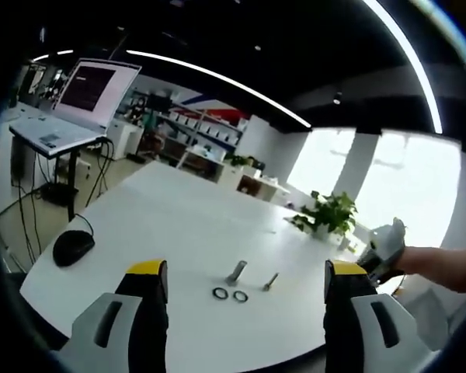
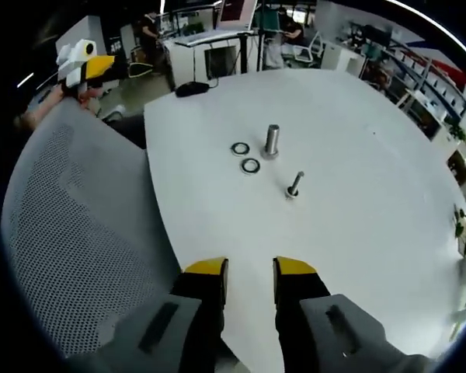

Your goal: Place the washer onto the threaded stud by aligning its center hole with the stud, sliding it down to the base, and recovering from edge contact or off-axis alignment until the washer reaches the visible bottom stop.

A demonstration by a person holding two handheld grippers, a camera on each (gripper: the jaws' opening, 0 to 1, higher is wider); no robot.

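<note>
Since nothing's been picked up yet, it all comes down to where the parts sit relative to the jaws. Both washers lie flat on the white counter, side by side and just beside the metal cylinder, with the threaded stud standing near them, its axis roughly upright off the counter.

From the right gripper they're straight ahead, well apart from the jaws, and I'd guess this one is nearer. Its jaws are spread a little, holding nothing.

From the left gripper the washers sit ahead between the jaws, which are spread wide and also empty. A mesh chair back sits at the counter edge.
</note>
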